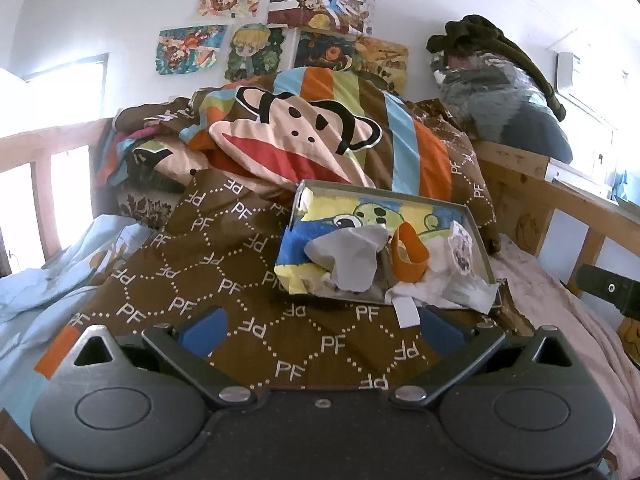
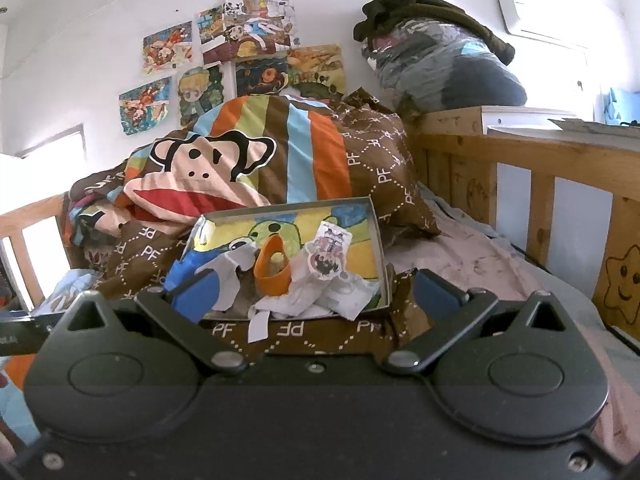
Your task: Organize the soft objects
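Observation:
A shallow open box (image 1: 478, 236) (image 2: 378, 240) with a painted cartoon bottom lies on a brown PF-patterned quilt (image 1: 224, 280) (image 2: 296, 330). It holds crumpled paper (image 1: 352, 256) (image 2: 320, 300), an orange band (image 1: 408, 256) (image 2: 274, 270) and a sticker (image 2: 328, 254). Behind it a monkey-face striped duvet (image 1: 304, 128) (image 2: 224, 172) is heaped. My left gripper (image 1: 320, 330) is open and empty, just short of the box. My right gripper (image 2: 316, 294) is open and empty, its fingers flanking the box's near edge.
A wooden bed rail (image 1: 560, 196) (image 2: 520, 184) runs along the right. A bag of clothes (image 1: 500, 96) (image 2: 440, 56) sits on its corner post. Posters (image 1: 288, 24) (image 2: 224, 52) hang on the wall. A light blue sheet (image 1: 48, 276) lies left, a pink sheet (image 2: 480, 264) right.

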The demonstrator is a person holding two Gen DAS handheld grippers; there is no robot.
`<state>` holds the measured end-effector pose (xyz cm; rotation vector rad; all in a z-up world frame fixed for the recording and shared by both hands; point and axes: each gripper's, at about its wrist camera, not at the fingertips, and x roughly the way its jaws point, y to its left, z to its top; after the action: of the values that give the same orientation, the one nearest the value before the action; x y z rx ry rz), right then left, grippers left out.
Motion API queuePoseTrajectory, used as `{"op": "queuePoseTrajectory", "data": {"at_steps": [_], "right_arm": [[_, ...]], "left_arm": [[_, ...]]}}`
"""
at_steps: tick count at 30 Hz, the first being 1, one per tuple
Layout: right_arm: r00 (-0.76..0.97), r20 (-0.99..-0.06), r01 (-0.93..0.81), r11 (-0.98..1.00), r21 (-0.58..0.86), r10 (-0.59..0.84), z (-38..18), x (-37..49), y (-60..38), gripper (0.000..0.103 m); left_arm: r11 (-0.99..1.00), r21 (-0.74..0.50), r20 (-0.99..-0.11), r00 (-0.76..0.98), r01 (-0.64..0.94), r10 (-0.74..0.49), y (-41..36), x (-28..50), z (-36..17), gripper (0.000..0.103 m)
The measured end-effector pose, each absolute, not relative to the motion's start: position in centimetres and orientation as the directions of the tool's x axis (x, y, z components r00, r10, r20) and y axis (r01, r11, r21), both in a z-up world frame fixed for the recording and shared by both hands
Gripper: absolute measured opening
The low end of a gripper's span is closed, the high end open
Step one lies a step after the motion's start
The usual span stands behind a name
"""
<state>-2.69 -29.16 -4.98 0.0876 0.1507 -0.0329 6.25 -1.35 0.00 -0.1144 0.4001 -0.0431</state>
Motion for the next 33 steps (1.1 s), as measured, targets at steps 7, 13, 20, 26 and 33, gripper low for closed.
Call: {"op": "queuePoseTrajectory", "data": {"at_steps": [7, 13, 20, 26, 33], "right_arm": [[0.980, -0.198, 0.038, 0.995, 0.089, -0.020, -5.4, -4.0, -28.4, 0.103], [0.973, -0.228, 0.045, 0.999, 0.017, -0.040, -5.6, -4.9, -26.7, 0.103], [0.968, -0.244, 0.054, 0.999, -0.001, -0.053, -5.5, -6.0, -25.7, 0.103], [0.964, -0.259, 0.052, 0.999, -0.003, -0.051, -5.5, -6.2, -25.9, 0.103], [0.957, -0.287, 0.056, 0.998, 0.003, -0.053, -5.6, -5.7, -26.4, 0.102]], "left_arm": [[0.997, -0.081, -0.407, 0.912, 0.011, -0.043, -1.8, 4.9, -0.5, 0.102], [0.997, -0.074, -0.428, 0.902, 0.025, -0.055, -2.2, 4.3, -0.7, 0.102], [0.998, -0.050, -0.427, 0.902, 0.040, -0.057, -2.6, 4.0, -0.7, 0.102], [0.998, -0.048, -0.469, 0.881, 0.040, -0.058, -2.9, 3.9, -1.2, 0.102], [0.999, -0.019, -0.474, 0.879, 0.051, -0.054, -3.3, 3.7, -1.5, 0.102]]}}
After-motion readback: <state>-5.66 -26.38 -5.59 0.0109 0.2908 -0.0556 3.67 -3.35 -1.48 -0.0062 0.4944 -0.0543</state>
